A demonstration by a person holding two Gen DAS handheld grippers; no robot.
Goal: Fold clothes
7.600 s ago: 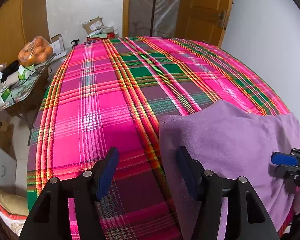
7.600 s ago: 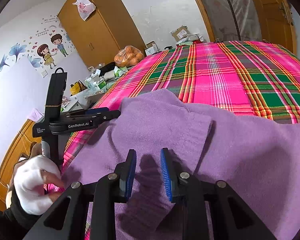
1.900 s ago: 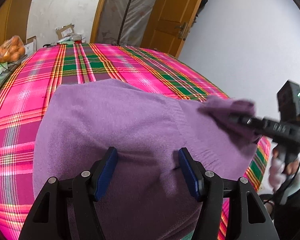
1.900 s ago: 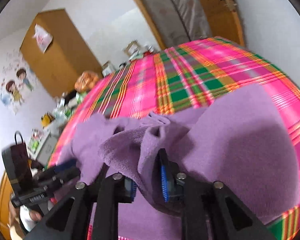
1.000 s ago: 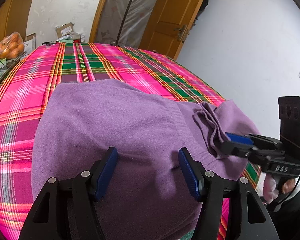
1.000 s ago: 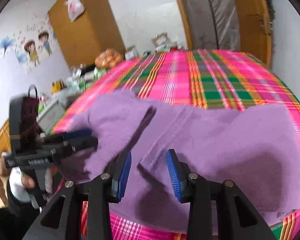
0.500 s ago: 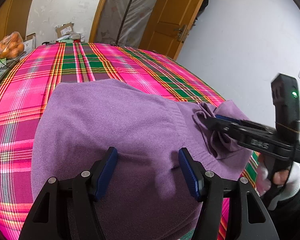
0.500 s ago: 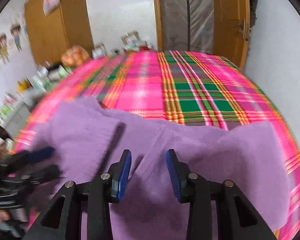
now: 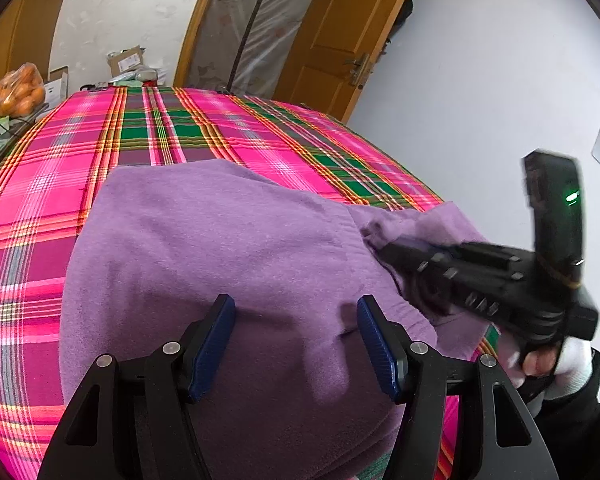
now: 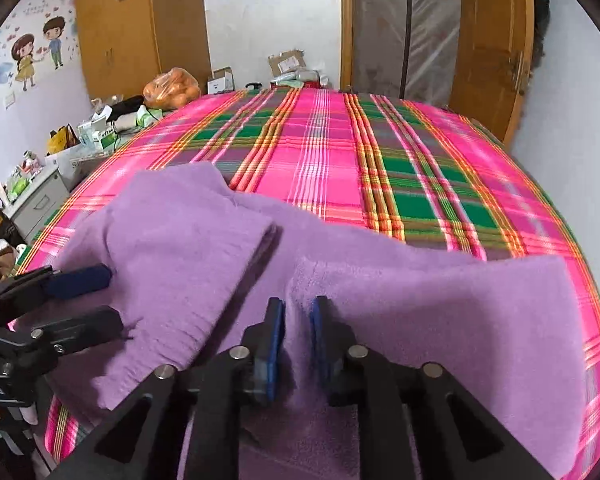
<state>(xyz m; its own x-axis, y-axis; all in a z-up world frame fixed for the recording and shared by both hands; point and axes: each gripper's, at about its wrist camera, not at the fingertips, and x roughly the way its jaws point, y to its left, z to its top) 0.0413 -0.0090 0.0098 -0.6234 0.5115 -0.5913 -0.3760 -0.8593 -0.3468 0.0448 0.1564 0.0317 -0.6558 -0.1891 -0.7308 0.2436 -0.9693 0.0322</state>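
right gripper (image 10: pixel 298 316) closing on purple sweater (image 9: pixel 220 248) ridge to lift fold; left gripper (image 9: pixel 296 344) wide apart, hovering over cloth on bed (image 10: pixel 340 152)

The far half of the plaid bedspread (image 10: pixel 340 152) lies bare, open room for either gripper. The near half is covered by the purple sweater (image 9: pixel 220 248), its folded sleeve (image 10: pixel 188 248) raised as a thick ridge at the left. Beyond the bed's left edge a cluttered side table (image 10: pixel 100 136) and a bag of oranges (image 10: pixel 172 88) crowd the way.
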